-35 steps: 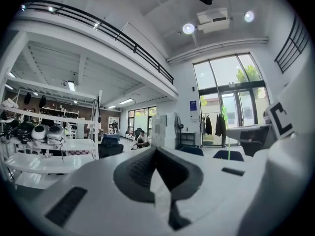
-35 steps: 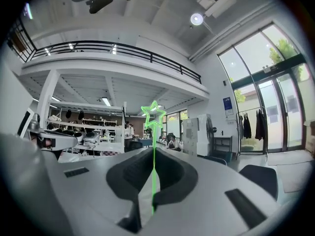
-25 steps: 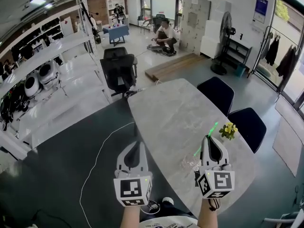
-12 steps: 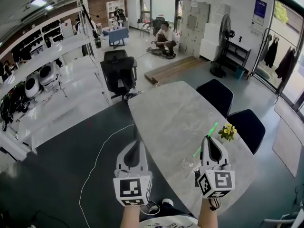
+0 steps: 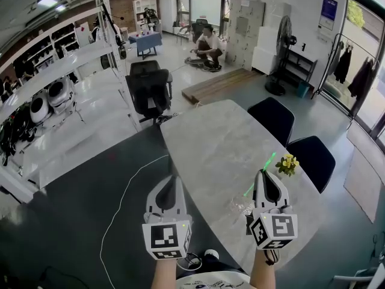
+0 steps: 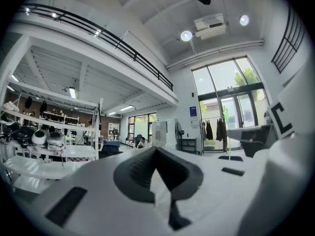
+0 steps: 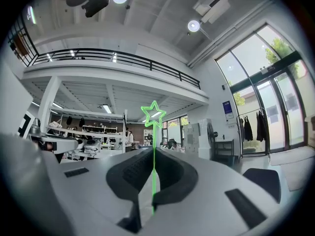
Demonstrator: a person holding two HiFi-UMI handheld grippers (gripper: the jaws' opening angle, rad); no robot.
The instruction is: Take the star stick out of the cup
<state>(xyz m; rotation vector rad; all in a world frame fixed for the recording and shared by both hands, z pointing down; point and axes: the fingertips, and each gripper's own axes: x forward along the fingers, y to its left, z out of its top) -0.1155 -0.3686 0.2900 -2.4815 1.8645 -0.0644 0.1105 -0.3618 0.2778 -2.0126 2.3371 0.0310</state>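
Your right gripper is clamping its jaws on the star stick near the cup; your left gripper is hanging with jaws closed, empty.

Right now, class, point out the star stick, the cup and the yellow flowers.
star stick (image 7: 153, 154): right gripper view, on the green stem below the star.
cup (image 5: 239, 206): head view, on its clear wall.
flowers (image 5: 289, 162): head view, on the yellow blooms.

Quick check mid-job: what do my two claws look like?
The left claw and right claw both have pale grey, tapered shells with dark ribbed insides. Each carries a white cube with black square markers at its rear.
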